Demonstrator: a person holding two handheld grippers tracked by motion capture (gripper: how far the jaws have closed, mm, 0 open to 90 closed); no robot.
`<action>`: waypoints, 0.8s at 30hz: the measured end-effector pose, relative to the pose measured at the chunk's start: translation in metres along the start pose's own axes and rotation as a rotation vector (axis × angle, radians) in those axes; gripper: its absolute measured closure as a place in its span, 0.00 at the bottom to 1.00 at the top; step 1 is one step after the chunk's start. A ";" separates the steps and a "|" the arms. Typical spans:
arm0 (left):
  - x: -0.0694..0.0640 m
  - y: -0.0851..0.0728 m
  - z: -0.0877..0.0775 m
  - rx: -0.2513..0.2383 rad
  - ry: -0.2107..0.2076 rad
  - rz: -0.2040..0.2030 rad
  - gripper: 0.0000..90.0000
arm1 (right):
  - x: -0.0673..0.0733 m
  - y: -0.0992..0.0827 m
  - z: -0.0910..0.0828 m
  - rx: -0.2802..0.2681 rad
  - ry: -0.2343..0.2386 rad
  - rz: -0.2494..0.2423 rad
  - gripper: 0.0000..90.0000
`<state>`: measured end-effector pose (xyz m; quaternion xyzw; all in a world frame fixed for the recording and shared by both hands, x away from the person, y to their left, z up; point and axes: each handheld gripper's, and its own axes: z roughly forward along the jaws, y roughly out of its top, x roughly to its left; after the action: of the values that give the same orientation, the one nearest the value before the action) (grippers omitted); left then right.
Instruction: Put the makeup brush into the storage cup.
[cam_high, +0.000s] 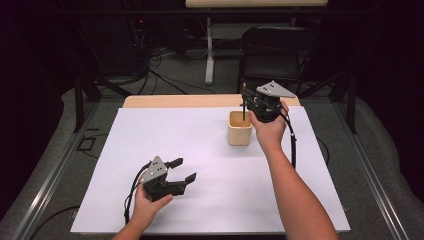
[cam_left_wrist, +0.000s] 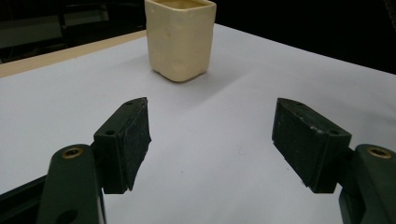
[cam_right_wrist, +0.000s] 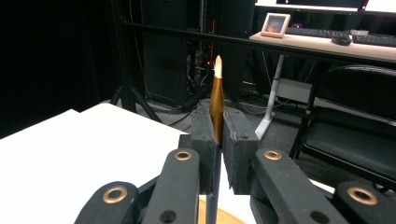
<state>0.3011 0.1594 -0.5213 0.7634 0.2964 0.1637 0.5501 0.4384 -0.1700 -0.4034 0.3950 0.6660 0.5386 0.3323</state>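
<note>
Now R fingers clamp pen upright over cup — L fingers wide, empty.

A wooden worktop carries a large white sheet that covers nearly all of it, leaving a bare strip of light wood along the far edge. On the sheet, toward the far right, stands a cream-coloured square cup with rounded corners, upright and open at the top. In the left gripper view the cup casts a soft shadow on the white surface.
</note>
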 end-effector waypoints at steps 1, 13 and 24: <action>0.000 0.000 0.000 0.000 0.001 0.000 0.31 | 0.000 -0.002 0.000 0.004 -0.001 0.000 0.93; 0.000 -0.001 0.001 0.009 0.003 0.003 0.31 | -0.003 -0.013 0.000 0.009 -0.003 0.012 0.93; 0.000 -0.001 0.001 0.009 0.003 0.003 0.31 | -0.006 -0.025 0.000 0.006 -0.016 0.032 0.93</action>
<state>0.3018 0.1590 -0.5225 0.7661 0.2968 0.1646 0.5458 0.4371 -0.1785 -0.4276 0.4109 0.6585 0.5387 0.3276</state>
